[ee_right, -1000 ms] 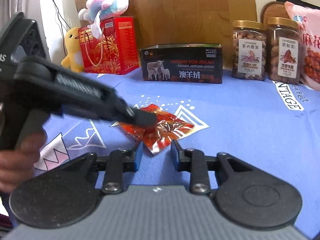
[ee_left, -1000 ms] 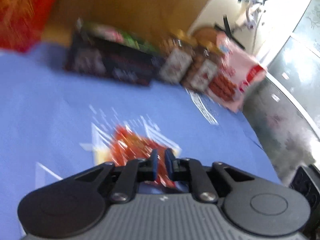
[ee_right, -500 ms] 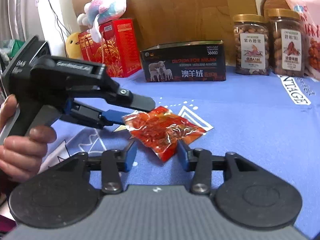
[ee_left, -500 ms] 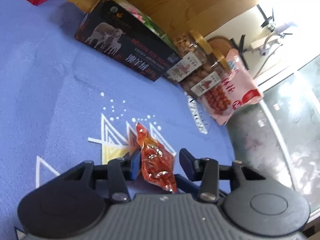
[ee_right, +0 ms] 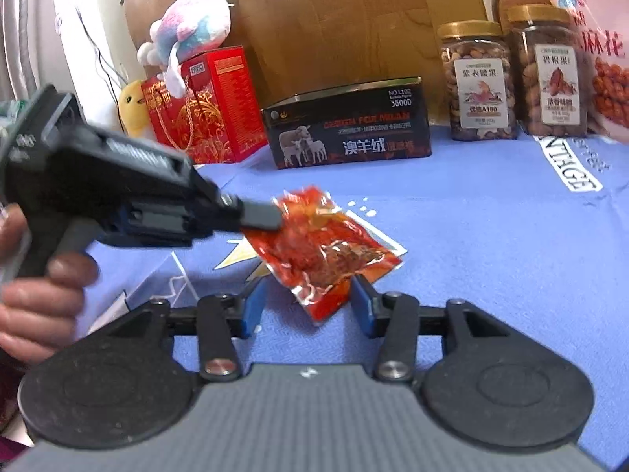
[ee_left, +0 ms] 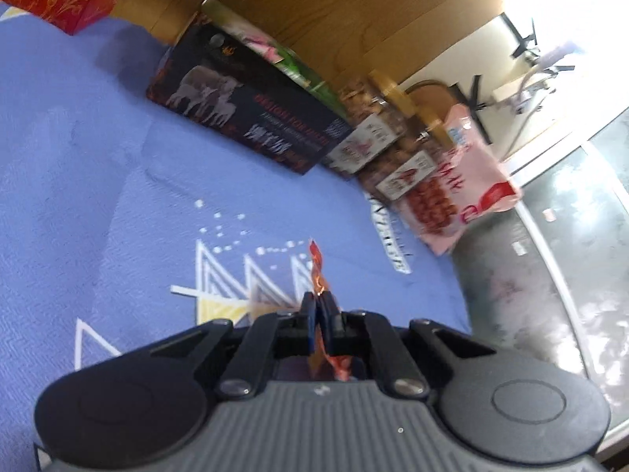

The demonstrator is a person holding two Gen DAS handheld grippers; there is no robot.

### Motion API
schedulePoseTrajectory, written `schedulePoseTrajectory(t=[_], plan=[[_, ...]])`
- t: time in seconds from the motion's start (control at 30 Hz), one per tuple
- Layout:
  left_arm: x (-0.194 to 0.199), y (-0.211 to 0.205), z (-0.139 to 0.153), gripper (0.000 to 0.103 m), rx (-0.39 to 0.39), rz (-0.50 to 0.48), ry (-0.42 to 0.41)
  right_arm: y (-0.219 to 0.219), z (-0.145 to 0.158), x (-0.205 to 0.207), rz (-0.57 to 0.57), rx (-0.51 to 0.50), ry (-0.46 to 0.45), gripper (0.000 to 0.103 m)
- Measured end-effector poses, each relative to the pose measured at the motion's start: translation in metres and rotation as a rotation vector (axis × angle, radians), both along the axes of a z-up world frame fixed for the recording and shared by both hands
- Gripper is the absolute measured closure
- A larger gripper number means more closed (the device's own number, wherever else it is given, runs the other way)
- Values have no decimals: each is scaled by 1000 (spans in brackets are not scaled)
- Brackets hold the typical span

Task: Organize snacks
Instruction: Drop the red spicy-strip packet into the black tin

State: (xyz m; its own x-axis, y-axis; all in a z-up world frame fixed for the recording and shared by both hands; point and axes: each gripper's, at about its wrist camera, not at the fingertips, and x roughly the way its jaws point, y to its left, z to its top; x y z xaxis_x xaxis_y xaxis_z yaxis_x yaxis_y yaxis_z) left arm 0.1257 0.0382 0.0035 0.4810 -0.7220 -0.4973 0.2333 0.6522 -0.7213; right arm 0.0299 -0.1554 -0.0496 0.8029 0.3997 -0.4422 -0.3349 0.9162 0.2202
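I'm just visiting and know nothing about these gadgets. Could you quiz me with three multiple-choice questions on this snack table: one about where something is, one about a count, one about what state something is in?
1. Where does the plush toy sit?
A. On the red gift box
B. On the black tin
C. On the blue tablecloth

2. How many gold-lidded nut jars stand at the back?
A. One
B. Two
C. Four

3. What is the left gripper doing?
A. Open above the cloth
B. Shut on the red snack packet
C. Shut on a jar lid

Answers:
1 A, the right wrist view shows the toy resting on the box's top.
2 B, one jar and a second jar stand side by side near the pink snack bag.
3 B, its jaws have just closed and pinch the packet's edge; the right gripper is open around the other end.
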Motion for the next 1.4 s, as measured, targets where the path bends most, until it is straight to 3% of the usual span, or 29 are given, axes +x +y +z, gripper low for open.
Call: schedulePoseTrajectory(t=[0.13,0.3,0.53,0.7,0.8,0.87,0.97,1.1,1.23,1.4], plan=[[-2,-3,17,99,5,-9,-46,1,4,3,-1,6,-31,71],[12,-5,47,99,5,-22,-134,7,28,11,-40,-67,-168,72],[68,-5,89,99,52,30,-280,24,63,73,-84,-187,-341,72],[125,-6,85,97,179,110,-305,38,67,138,-115,-266,-389,77],[155,-17,65,91,346,192,-294,46,57,177,-122,-304,-325,76],[162,-25,53,92,480,240,-275,41,54,177,-134,-252,-323,70],[154,-30,50,84,529,261,-320,28,54,164,-128,-163,-315,65],[138,-38,58,84,576,290,-342,13,55,149,-115,-66,-275,64],[112,-44,69,77,693,317,-387,7,57,134,-117,9,-240,64],[81,-44,69,76,750,317,-377,2,46,101,-115,84,-177,64]])
